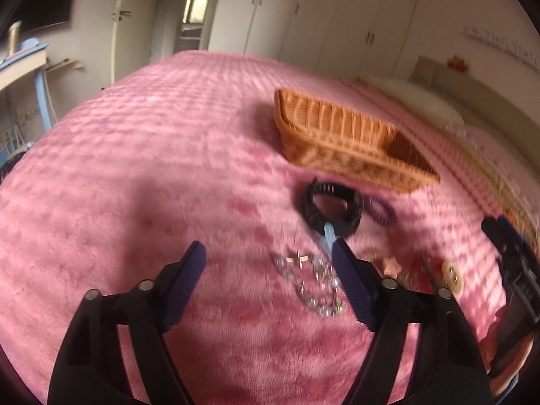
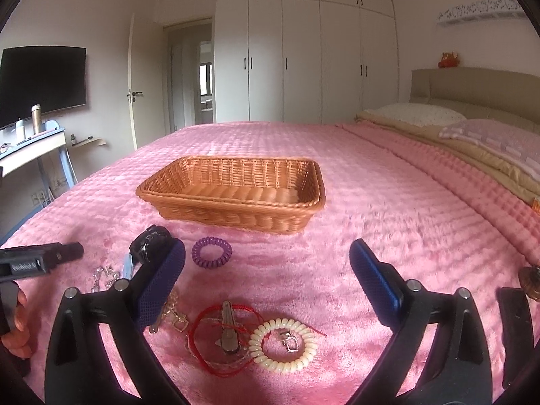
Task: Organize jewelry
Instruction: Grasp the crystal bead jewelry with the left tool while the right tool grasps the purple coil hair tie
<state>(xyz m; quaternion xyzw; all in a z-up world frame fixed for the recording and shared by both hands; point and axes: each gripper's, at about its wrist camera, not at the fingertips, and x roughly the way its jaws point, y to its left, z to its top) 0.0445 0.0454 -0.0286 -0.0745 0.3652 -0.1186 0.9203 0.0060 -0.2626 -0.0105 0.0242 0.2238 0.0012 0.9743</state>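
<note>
Hovering over the plush pink bed [image 1: 141,168], the left gripper [image 1: 268,258] has its ribbed jaws spread wide above a blurred silver chain [image 1: 314,280]. Just beyond lie a black scrunchie [image 1: 332,207] and a purple coil [image 1: 381,209], near the woven basket [image 1: 337,141].

From the right wrist, the right gripper [image 2: 266,256] also has its jaws spread. Between them lie a cream coil [image 2: 283,346], red cord [image 2: 206,324] and metal clip [image 2: 229,327]. The basket [image 2: 236,216] sits empty farther back.
</note>
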